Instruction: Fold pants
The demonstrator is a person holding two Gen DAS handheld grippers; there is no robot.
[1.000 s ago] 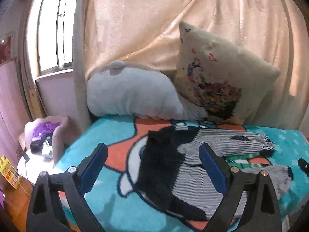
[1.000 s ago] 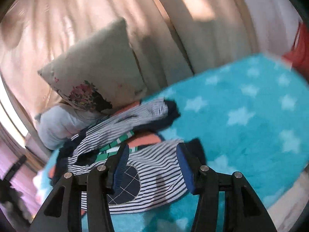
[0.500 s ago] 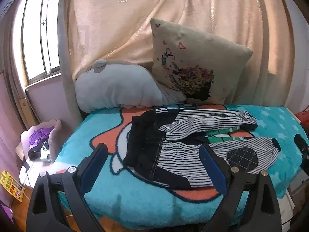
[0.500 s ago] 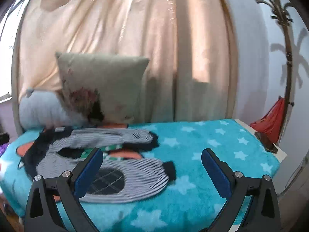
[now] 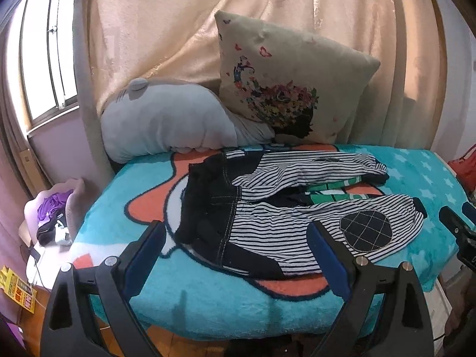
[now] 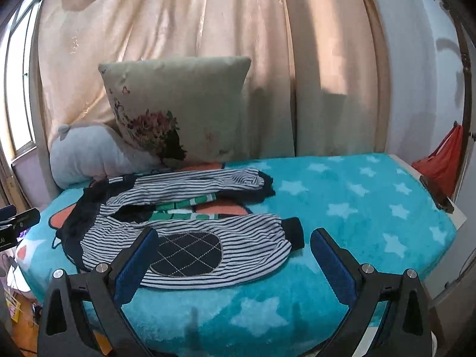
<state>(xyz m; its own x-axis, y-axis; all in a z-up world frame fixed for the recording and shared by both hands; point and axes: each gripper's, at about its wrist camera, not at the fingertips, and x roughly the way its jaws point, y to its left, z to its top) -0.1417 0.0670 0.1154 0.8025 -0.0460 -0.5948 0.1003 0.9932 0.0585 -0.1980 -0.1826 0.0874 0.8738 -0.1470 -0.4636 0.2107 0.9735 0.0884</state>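
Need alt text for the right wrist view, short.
Striped pants with a dark quilted knee patch lie spread, unfolded, on a turquoise star-print blanket. The right tongs hang open in front, holding nothing. A floral pillow leans on beige curtains behind.

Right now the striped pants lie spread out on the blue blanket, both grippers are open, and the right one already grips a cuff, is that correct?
Not quite: the right gripper grips nothing. The right wrist view shows its jaws wide apart, short of the striped pants, which lie spread on the blue blanket. The left gripper is open too.
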